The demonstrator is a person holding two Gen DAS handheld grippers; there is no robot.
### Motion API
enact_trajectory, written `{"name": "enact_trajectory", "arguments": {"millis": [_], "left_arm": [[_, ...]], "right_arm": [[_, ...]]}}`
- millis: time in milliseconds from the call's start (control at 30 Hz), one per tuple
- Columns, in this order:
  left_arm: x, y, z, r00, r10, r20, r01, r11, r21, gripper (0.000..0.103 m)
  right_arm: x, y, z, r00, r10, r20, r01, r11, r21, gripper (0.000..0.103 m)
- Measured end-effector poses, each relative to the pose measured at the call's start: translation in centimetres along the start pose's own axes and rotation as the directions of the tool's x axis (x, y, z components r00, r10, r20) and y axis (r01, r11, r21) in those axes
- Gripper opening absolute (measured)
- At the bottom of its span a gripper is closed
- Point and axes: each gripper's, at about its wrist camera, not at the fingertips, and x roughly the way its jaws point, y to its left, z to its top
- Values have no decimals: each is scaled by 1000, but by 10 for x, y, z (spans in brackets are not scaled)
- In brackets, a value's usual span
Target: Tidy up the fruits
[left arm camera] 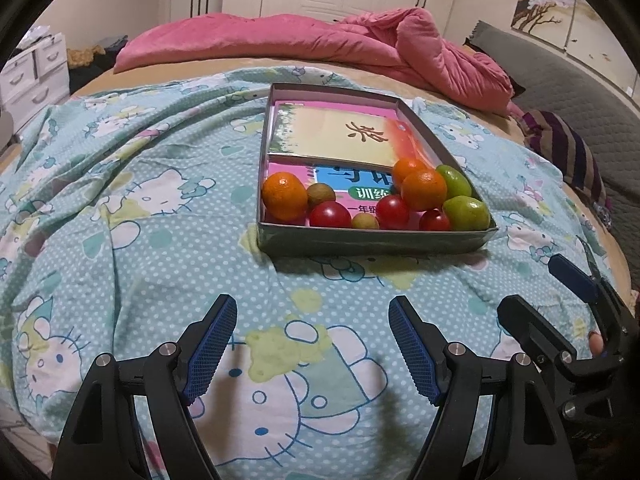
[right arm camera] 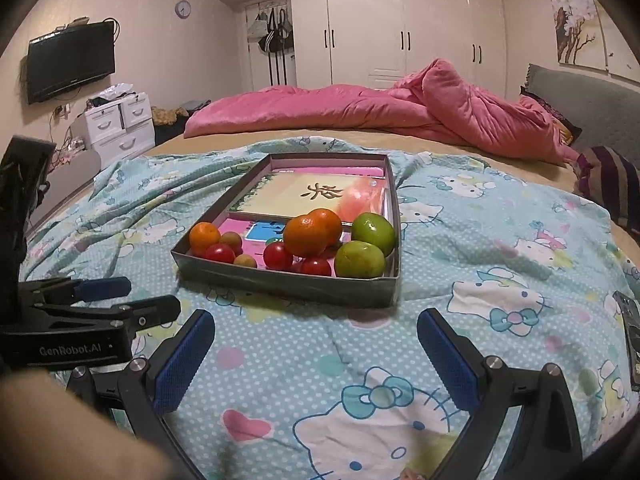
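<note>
You have the bed [right arm camera: 520, 248] under its cartoon-cat sheet as your working surface, and the long grey box [right arm camera: 280, 280] lies near the middle of it, its long axis running away from you toward the pink quilt [right arm camera: 360, 112] at the far edge. Every fruit sits bunched against the box's near short wall, on top of the books [right arm camera: 320, 194] — oranges [right arm camera: 306, 236], green fruits [right arm camera: 358, 259] in the near right corner, red tomatoes [right arm camera: 278, 256] along the wall. From both claws the pile lies straight ahead and well apart. Your left gripper [left arm camera: 312, 348] hangs with its fingers spread and nothing between them; your right gripper [right arm camera: 316, 358] is likewise parted and empty. The right one looks nearer the green fruits, the left nearer the lone orange [left arm camera: 284, 196] in the near left corner. Beyond stand white wardrobes [right arm camera: 400, 24] and a wall television [right arm camera: 70, 66].
</note>
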Motion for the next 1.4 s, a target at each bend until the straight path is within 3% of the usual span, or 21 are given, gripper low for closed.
{"name": "enact_trajectory", "arguments": {"millis": [1400], "left_arm": [[-1, -2, 2, 1000, 18, 11, -18, 999, 27, 79]], "right_arm": [[2, 0, 0, 1000, 4, -6, -4, 1000, -8, 102]]}}
